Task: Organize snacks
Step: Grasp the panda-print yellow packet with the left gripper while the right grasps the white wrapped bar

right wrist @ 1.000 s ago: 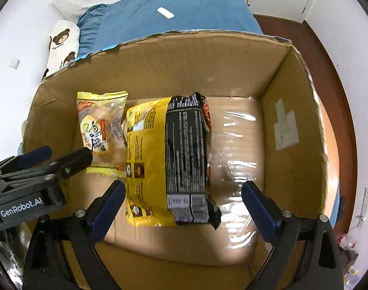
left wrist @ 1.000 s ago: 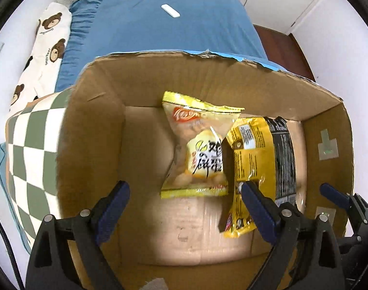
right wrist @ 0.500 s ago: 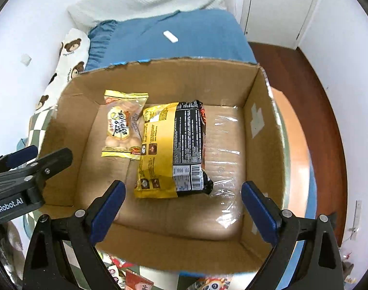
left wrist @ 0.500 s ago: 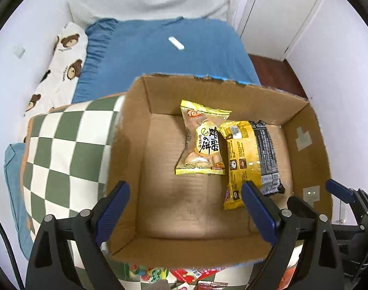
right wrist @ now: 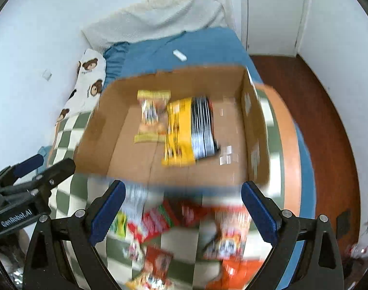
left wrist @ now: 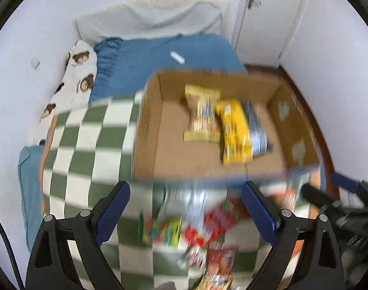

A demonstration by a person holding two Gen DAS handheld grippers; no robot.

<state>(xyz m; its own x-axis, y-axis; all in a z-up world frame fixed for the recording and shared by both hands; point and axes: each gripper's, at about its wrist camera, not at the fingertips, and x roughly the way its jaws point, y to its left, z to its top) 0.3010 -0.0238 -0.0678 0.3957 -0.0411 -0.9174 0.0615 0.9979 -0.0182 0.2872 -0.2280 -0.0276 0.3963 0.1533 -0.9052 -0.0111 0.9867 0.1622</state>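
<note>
A cardboard box (left wrist: 150, 130) (right wrist: 254, 130) stands on a green-and-white checked cloth. In it lie a pale yellow snack bag (left wrist: 203, 118) (right wrist: 152, 118) and a yellow-and-black snack pack (left wrist: 237, 133) (right wrist: 184, 133), side by side. Several loose snack packs (left wrist: 208, 224) (right wrist: 184, 224) lie blurred on the cloth in front of the box. My left gripper (left wrist: 186, 207) is open and empty above these packs. My right gripper (right wrist: 181, 207) is open and empty above them too, to the right of the left one.
The checked cloth (left wrist: 87, 149) covers a bed with a blue sheet (left wrist: 159, 58), a bear-print pillow (left wrist: 79, 82) and a small white object (left wrist: 177, 57). White walls and a door (right wrist: 273, 12) stand behind. Wooden floor (right wrist: 324, 111) lies at the right.
Both grippers have pulled back and up out of the box. The box now looks smaller and farther, and loose snack packs on the cloth have come into view. Both stay open.
</note>
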